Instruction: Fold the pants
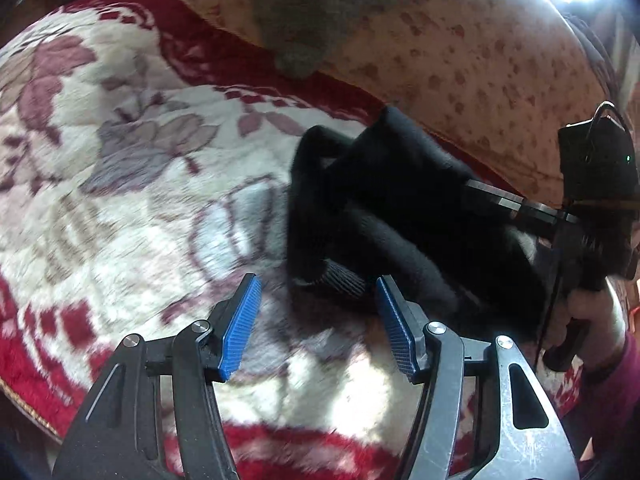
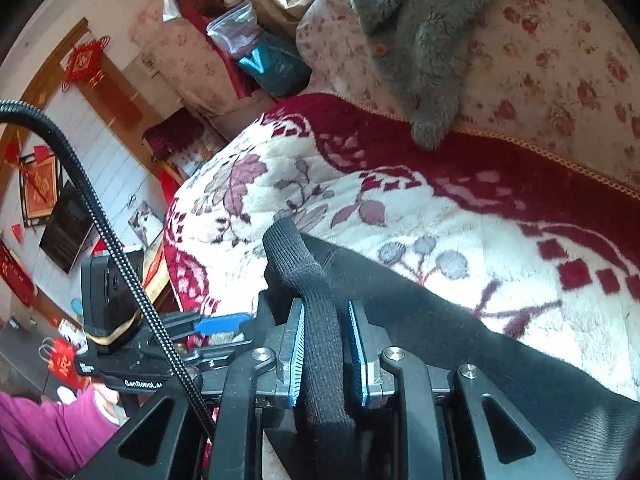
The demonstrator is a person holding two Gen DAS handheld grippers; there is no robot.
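- Spread over the bed is a cream-and-red flowered blanket (image 2: 460,216), with a grey plush garment (image 2: 424,40) lying further back on a rose-print cover (image 2: 560,60).
- Black pants (image 2: 500,340) lie bunched on the blanket, well short of folded.
- Right gripper (image 2: 326,354) is clamped on the ribbed band of the pants, seemingly to lift that end over for a fold.
- Left gripper (image 1: 318,320) hangs spread wide and empty just beside another ribbed end, probably lining up to pinch it.
- "GenRobot" is printed on the other tool's body; red wall hangings (image 2: 84,60) carry gold characters too small to read.
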